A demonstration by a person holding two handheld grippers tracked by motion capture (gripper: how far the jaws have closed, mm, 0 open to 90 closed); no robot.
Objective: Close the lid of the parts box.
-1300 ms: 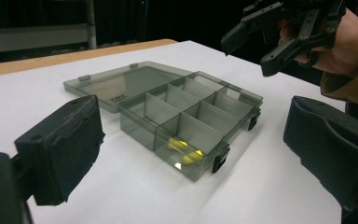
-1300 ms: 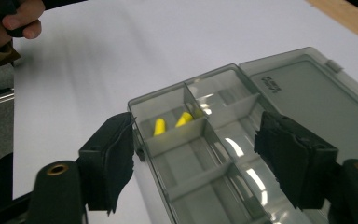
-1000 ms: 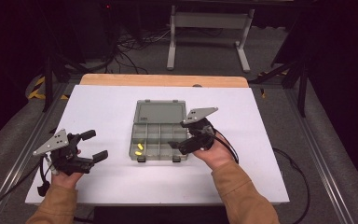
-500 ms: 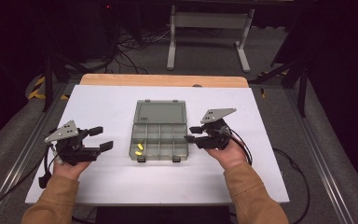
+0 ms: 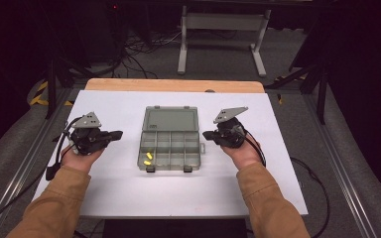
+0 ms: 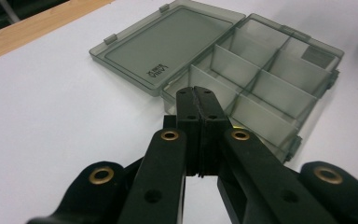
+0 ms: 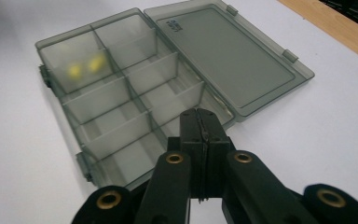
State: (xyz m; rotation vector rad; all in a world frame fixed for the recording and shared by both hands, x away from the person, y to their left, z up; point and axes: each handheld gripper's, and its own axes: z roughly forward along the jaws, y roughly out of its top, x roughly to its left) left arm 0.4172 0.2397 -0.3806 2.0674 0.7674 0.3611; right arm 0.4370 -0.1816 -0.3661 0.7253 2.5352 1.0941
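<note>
A grey see-through compartment box lies open mid-table, its lid flat on the far side. Two small yellow pieces sit in its front left compartment. My left gripper hovers left of the box, pointing at it. Its jaws have just been closing and now meet with nothing between them. My right gripper hangs at the box's right side, facing it. Its jaws have likewise just been closing and are shut and empty. The right gripper view shows the yellow pieces in a far corner compartment.
The white tabletop ends in a wooden strip at the far side. Beyond it on the floor are cables and a metal stand. Rails run along both sides of the table.
Both grippers went from open to shut. The left hand moved away from the person and up toward the box's side. The right hand drew off the box's right edge to the right.
</note>
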